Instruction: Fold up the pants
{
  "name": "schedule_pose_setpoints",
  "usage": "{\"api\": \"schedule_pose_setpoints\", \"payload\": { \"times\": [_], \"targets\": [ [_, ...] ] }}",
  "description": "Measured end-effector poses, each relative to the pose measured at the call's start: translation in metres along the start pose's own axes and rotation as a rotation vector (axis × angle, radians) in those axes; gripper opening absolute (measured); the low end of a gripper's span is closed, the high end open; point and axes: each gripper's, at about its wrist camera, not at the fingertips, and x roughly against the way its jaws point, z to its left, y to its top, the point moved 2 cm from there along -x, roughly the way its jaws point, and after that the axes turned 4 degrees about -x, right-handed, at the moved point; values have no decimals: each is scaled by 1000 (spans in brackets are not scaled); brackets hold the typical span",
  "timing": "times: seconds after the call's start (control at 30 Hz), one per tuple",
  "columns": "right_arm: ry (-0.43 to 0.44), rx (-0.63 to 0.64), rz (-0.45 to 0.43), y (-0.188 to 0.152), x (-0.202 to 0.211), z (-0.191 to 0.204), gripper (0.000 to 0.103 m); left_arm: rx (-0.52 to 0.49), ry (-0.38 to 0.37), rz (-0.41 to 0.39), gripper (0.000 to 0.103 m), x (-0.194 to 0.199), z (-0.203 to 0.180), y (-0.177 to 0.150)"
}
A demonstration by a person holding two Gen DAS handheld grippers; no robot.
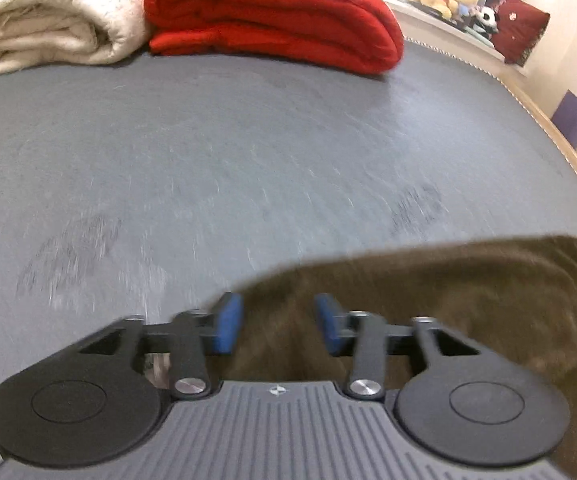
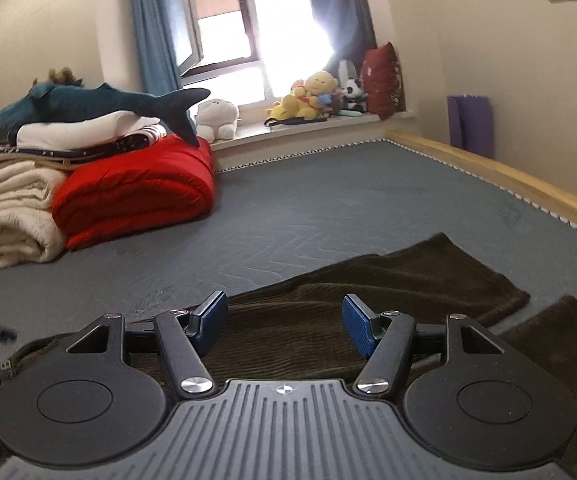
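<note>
Left tool (image 1: 278, 322) jaws parted, right tool (image 2: 284, 326) jaws parted wider

Taking the red quilt (image 2: 136, 188) as my mark: between it and the brown pants (image 2: 368, 292) the grey mattress (image 2: 328, 208) lies bare, so my tools can pass freely there. Touching the quilt's left side is a cream blanket roll (image 2: 12, 216); folded bedding and a plush shark (image 2: 88, 104) sit atop it. Right of the quilt, the mattress runs clear to the wooden bed rail (image 2: 500, 176).
</note>
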Motion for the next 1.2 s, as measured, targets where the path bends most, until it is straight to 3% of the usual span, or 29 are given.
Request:
{"api": "schedule_pose_setpoints", "payload": {
  "times": [0.07,0.13,0.3,0.33,0.37,0.4,0.5,0.67,0.7,0.83,0.97,1.13,1.2],
  "targets": [
    [8,-3,9,2,-5,0,66,-59,62,-11,78,-22,4,13],
    [10,-27,15,5,-11,-3,66,-86,70,22,80,-45,8,20],
    [-17,-43,36,5,-21,-9,66,-111,-11,154,79,-92,17,20],
    [-21,-34,38,4,-22,-9,66,-131,-22,168,62,-97,16,16],
    [-22,-32,42,4,-23,-9,66,-156,-50,189,26,-101,13,11],
    [-23,-31,47,3,-25,-9,66,-189,-65,201,21,-101,7,6],
    [-32,-5,52,1,-28,-7,66,-309,-7,139,11,-83,-10,0],
    [-43,14,61,0,-30,-5,64,-323,-12,-13,10,-7,-24,-14],
    [-38,1,64,0,-28,-5,58,-333,-13,-50,10,13,-29,-21],
    [-30,-52,81,0,-21,-4,34,-339,-50,-172,9,97,-54,-70],
    [-31,-58,96,-5,-9,0,29,-280,-103,-190,9,153,-67,-155],
    [-27,-55,110,-12,11,-2,29,-245,-111,-106,14,145,-79,-253],
    [-36,-50,112,-16,17,-5,29,-246,-82,-86,18,145,-83,-266]
  ]
}}
